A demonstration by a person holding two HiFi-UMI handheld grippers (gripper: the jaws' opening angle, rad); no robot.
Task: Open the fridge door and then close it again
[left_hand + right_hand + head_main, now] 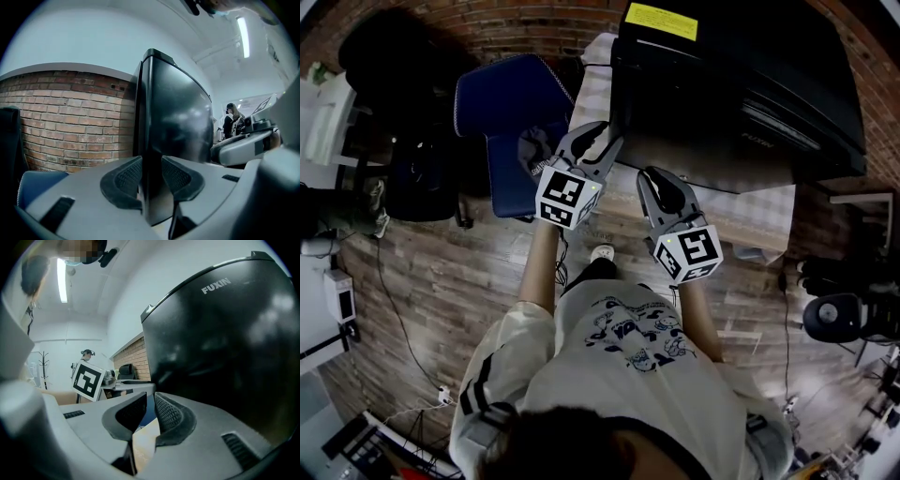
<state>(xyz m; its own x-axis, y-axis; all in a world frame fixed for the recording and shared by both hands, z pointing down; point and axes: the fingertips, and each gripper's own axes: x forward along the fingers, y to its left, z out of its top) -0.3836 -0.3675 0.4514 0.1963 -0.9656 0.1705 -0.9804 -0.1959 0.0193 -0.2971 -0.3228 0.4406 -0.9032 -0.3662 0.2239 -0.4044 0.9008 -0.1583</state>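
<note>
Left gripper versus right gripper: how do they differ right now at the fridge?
The left gripper has the edge of the fridge door between its pads, which look pressed on it; the right gripper holds nothing, its jaws slightly apart. In the head view the left gripper reaches further forward than the right gripper. Both face the fridge door.

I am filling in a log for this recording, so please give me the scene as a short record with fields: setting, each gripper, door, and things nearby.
Setting: black fridge on a cloth-covered table, with a brick wall behind
Left gripper: at the fridge's left front corner, jaws closed on the edge of the fridge door
Right gripper: in front of the fridge, jaws slightly apart, nothing between them
Door: cannot tell whether it is ajar
Nearby: blue chair left of the table
</note>
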